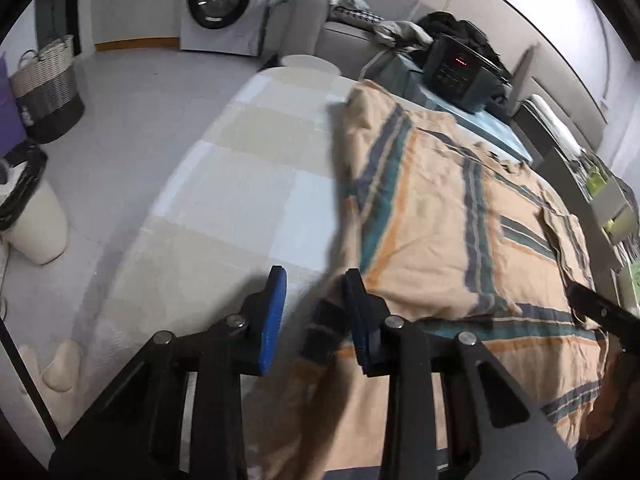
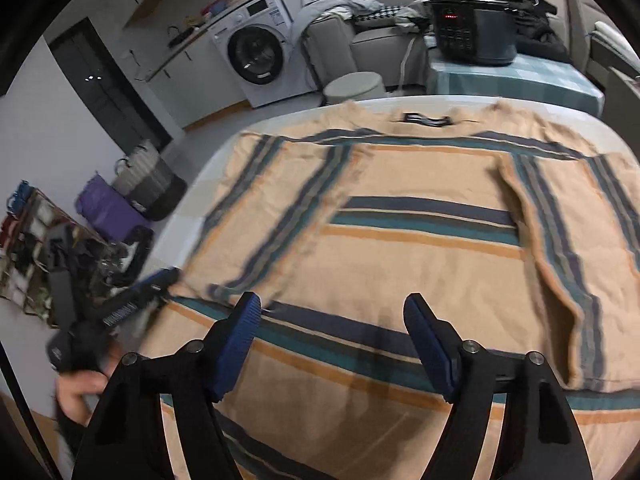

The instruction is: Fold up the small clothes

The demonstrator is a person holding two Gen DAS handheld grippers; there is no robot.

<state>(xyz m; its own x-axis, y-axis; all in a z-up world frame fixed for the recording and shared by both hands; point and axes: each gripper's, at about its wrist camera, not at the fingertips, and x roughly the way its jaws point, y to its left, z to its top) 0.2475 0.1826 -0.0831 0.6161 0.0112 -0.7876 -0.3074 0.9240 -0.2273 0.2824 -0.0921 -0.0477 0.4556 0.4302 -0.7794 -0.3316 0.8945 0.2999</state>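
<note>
Sweater (image 2: 400, 248) lies flat, sleeves folded in for halving; left gripper (image 1: 316, 312) part-open at hem edge, right gripper (image 2: 332, 344) wide, empty above hem.

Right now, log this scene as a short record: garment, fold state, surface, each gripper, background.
garment: striped shirt, peach with blue, teal and orange bands
fold state: both sleeves folded in over the body, hem end not yet folded
surface: table with a pale checked cover
left gripper: open, at the shirt's left edge, cloth between the fingers but not pinched
right gripper: open, above the hem end, holding nothing
background: washing machine, basket, cooker
</note>
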